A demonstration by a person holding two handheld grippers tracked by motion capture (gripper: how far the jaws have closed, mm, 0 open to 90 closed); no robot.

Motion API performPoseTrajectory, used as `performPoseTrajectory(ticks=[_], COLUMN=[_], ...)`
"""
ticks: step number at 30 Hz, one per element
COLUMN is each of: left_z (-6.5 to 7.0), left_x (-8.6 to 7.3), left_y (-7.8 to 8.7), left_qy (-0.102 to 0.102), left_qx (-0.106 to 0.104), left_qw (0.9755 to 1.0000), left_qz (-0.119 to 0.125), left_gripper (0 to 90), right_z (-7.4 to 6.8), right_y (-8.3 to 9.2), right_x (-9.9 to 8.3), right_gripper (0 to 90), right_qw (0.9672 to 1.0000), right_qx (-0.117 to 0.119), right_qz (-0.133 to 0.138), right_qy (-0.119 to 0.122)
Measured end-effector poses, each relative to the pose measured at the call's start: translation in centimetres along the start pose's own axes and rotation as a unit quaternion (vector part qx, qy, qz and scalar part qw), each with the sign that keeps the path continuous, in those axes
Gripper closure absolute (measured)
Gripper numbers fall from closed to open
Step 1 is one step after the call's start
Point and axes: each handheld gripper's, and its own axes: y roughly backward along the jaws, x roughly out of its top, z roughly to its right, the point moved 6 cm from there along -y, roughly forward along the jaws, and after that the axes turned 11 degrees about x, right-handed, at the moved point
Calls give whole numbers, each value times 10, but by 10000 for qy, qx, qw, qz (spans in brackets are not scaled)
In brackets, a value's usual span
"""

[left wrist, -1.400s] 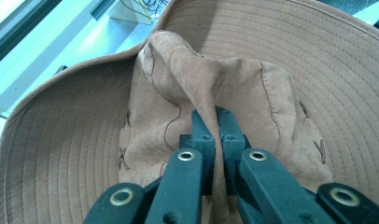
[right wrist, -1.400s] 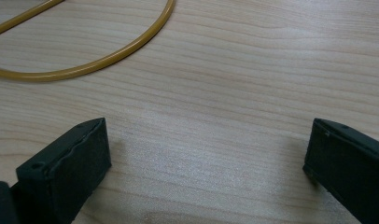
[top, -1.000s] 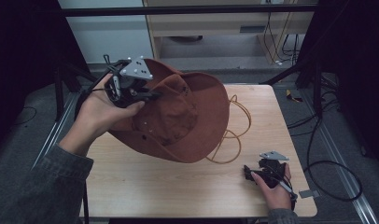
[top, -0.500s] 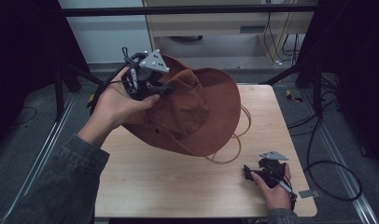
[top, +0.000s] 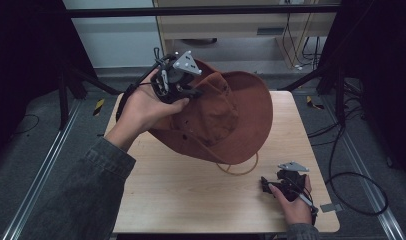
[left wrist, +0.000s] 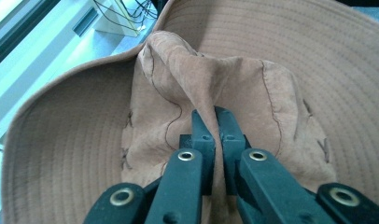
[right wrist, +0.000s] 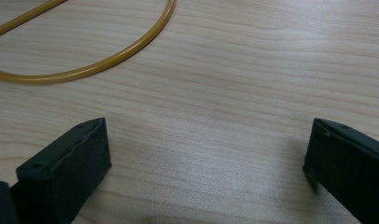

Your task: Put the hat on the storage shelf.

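The left claw [left wrist: 214, 122] is clamped on a fold of the crown of the brown suede wide-brimmed hat [top: 226, 117], holding it tilted above the light wooden tabletop [top: 191, 195]. The step looks like lifting or repositioning; next comes a controlled set-down. The right claw [right wrist: 206, 163] rests with jaws apart on the tabletop, near the hat's yellow cord [right wrist: 108, 58].

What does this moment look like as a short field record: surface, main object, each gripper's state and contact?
surface: wooden table
main object: brown hat, tilted, lifted off the table on its left side
hat cord: yellow loop lying on the table below the brim
left gripper: shut, pinching a fold of the hat's crown
right gripper: open, jaws wide apart, low over bare wood, touching nothing
right hand: near the table's front right corner, apart from the hat
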Motion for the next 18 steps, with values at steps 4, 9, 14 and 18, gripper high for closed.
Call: performPoseTrajectory(ticks=[4, 9, 14, 18], left_z=[1, 4, 7, 10], left_x=[7, 16, 22, 29], left_y=[-3, -6, -11, -14], left_qy=[-25, -56, -69, -94], left_qx=[1, -27, -41, -60], left_qw=[10000, 10000, 9999, 9998], left_qz=[16, 68, 101, 134], left_gripper=[885, 885, 885, 885], right_z=[0, 0, 0, 0], right_y=[0, 0, 0, 0], right_x=[0, 0, 0, 0], right_gripper=[4, 4, 4, 4], right_qw=[10000, 10000, 10000, 10000], right_qx=[1, -1, 0, 0], right_qz=[1, 1, 1, 1], right_qy=[2, 4, 3, 2])
